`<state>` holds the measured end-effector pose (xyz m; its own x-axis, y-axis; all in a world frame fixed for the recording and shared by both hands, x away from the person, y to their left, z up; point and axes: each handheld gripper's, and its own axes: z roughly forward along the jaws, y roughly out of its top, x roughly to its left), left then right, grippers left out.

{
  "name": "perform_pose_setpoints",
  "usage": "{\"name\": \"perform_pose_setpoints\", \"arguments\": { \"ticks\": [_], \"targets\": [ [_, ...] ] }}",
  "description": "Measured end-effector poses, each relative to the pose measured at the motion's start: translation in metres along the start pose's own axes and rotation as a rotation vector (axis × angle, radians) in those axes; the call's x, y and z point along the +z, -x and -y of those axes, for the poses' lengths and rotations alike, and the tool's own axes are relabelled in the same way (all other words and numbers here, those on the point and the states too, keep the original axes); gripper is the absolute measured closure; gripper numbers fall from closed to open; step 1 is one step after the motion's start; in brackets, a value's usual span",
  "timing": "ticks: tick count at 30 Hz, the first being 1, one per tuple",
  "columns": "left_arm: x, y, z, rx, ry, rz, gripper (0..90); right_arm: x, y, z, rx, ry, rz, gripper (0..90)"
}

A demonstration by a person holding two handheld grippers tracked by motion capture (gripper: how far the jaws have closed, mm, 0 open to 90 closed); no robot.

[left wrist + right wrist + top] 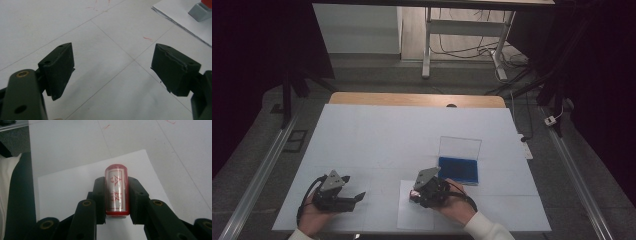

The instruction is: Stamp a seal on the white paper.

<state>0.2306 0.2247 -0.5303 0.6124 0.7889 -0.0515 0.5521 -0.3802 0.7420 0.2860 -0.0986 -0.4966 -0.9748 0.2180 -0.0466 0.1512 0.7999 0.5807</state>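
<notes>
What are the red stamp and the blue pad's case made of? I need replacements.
The stamp looks like glossy red plastic with a printed label; light streaks run along its side. Its base seems matte grey, metal or plastic. The ink pad case appears to be clear hard plastic: the table shows through its raised lid.

Dim, grainy pictures; dark surroundings (gripper views slightly soft).

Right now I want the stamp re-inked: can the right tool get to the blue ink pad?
Probably yes: the right tool holds the stamp, and bare table lies between it and the open ink pad.
</notes>
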Motion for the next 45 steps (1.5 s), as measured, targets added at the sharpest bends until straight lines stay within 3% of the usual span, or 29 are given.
{"name": "perform_pose_setpoints", "arguments": {
  "ticks": [9,22,45],
  "targets": [
    [-0.0004,0.0016,-0.0006,0.0,-0.001,0.001,18.6,0.003,-0.0025,0.0002,0.0,-0.019,0.011,70.8],
    [-0.001,0.0022,-0.0008,0.001,0.001,0.0,18.6,0.0034,-0.0019,0.0023,-0.017,-0.004,0.012,71.1],
    [-0.0009,0.0005,-0.001,0.001,0.004,-0.001,18.8,0.0005,-0.003,0.0014,0.015,0.002,0.019,70.5]
  ]
}}
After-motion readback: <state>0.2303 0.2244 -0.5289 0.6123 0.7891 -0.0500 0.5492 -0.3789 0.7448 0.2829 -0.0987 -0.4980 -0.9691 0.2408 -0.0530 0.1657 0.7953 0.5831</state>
